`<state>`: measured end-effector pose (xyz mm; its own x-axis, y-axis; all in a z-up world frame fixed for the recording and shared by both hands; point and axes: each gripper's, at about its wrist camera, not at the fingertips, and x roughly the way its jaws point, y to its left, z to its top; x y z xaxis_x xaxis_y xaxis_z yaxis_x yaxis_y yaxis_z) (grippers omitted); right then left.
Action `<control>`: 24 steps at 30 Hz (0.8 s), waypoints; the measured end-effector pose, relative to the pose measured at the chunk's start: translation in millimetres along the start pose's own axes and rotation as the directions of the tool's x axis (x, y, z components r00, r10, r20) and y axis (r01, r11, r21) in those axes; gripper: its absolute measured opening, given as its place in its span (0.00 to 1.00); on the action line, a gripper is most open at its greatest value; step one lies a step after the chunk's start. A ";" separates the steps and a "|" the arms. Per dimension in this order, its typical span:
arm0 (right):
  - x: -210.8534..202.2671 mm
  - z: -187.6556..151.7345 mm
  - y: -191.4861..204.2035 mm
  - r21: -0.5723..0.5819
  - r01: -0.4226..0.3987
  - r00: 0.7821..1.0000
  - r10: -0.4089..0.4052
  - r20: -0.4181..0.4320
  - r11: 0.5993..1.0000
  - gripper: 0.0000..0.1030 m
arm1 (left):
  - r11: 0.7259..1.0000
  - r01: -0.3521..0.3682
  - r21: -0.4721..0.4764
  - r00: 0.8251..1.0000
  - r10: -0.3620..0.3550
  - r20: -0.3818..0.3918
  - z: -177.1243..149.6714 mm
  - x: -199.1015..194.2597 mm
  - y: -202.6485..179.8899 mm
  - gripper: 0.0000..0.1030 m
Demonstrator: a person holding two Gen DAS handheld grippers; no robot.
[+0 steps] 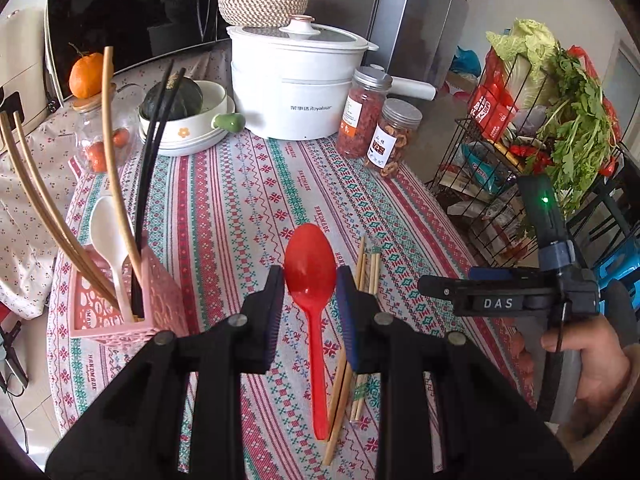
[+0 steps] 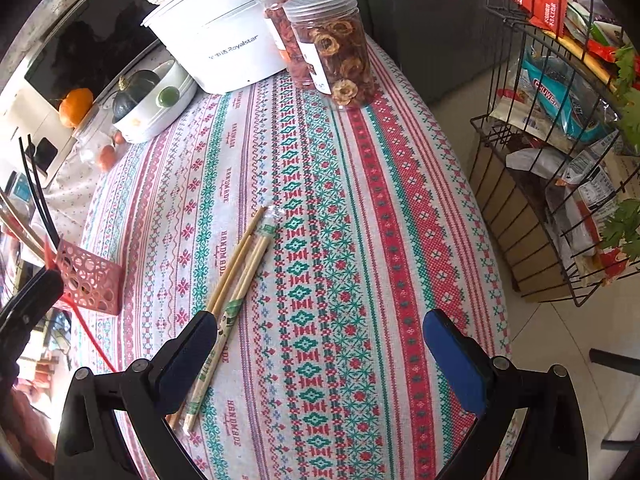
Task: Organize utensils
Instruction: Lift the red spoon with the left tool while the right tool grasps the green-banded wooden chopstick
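left tongs [image 1: 310, 286] stand over the red spoon [image 1: 314, 304], jaws parted, one finger on each side of the bowl; whether the pads touch it cannot be told. the spoon lies flat on the worktop [image 1: 240, 208], well to the right of the pink holder [image 1: 120, 308]. its long axis runs along the tongs' line of sight, bowl away from the camera, handle back under the tongs. judgement: the approach is aligned across the bowl, and closing there would take the spoon at its widest part.

right tongs [image 2: 328, 356] are wide open and hold nothing. the loose chopsticks [image 2: 236, 272] lie just beside the left finger [image 2: 192, 352] of that pair, farther from the pink holder than the spoon is, their length roughly parallel to the spoon. judgement: the left hand is nearer the spoon, the right hand nearer the chopsticks.

count, loose on the worktop: one red spoon; one bare wooden pair of chopsticks; at least one paper-sleeved pair, the exact number not clear. in the pink holder: one white spoon [image 1: 108, 236], two black chopsticks [image 1: 154, 152], three or so wooden sticks [image 1: 108, 152].

judgement: the task is partly done.
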<state>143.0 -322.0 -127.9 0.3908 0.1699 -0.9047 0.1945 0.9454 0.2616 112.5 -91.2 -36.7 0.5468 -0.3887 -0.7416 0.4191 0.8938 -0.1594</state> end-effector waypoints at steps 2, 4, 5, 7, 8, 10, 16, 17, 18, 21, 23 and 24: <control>5.8 0.8 5.5 0.005 -0.014 1.000 0.014 -0.011 1.000 0.99 | 1.000 0.012 0.004 1.000 -0.012 0.019 -6.8 -15.1 8.2 0.27; 12.5 2.1 12.8 0.002 -0.019 1.000 0.019 -0.018 1.000 0.93 | 1.000 0.022 0.009 0.999 -0.023 0.039 -16.1 -29.0 15.5 0.27; 16.2 2.7 16.6 -0.003 -0.021 0.999 0.021 -0.024 1.000 0.90 | 1.000 0.022 0.011 0.999 -0.023 0.050 -20.2 -34.3 19.6 0.27; 24.5 4.1 23.5 -0.013 -0.022 0.999 0.021 -0.038 1.000 0.76 | 1.000 0.024 0.004 0.998 -0.024 0.055 -25.4 -38.6 26.8 0.27; 28.2 4.9 26.2 -0.018 -0.016 0.999 0.015 -0.042 1.000 0.73 | 0.999 0.033 -0.002 0.998 -0.033 0.051 -26.3 -39.6 29.5 0.27; 35.7 7.0 30.9 -0.029 0.002 0.999 -0.004 -0.047 1.000 0.62 | 0.999 0.042 -0.012 0.997 -0.041 0.060 -25.5 -43.0 35.1 0.27; 47.7 10.9 45.7 -0.066 0.046 0.998 -0.048 -0.033 0.997 0.55 | 0.997 0.058 -0.042 0.996 -0.055 0.064 -28.4 -50.4 48.1 0.27; 49.3 10.4 50.2 -0.088 0.072 0.997 -0.075 -0.034 0.994 0.55 | 0.997 0.060 -0.043 0.996 -0.057 0.065 -28.0 -50.5 48.6 0.27; 51.3 9.2 56.1 -0.116 0.106 0.993 -0.111 -0.036 0.988 0.55 | 0.997 0.062 -0.043 0.996 -0.059 0.065 -27.8 -50.6 48.6 0.27; 57.9 4.4 73.3 -0.201 0.213 0.974 -0.225 -0.036 0.956 0.52 | 0.997 0.066 -0.042 0.996 -0.064 0.064 -29.1 -51.6 49.0 0.27; 58.0 3.6 76.7 -0.189 0.223 0.971 -0.235 -0.045 0.956 0.48 | 0.997 0.067 -0.043 0.996 -0.064 0.062 -30.2 -51.4 49.3 0.27; 58.5 3.2 77.5 -0.183 0.224 0.970 -0.237 -0.050 0.957 0.46 | 0.997 0.066 -0.042 0.996 -0.064 0.060 -31.2 -51.3 50.2 0.27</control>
<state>183.9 -239.7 -159.5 0.2877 -0.0453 -0.9567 0.1094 0.9939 -0.0142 82.8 -19.3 -27.0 0.5613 -0.4575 -0.6896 0.4233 0.8748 -0.2358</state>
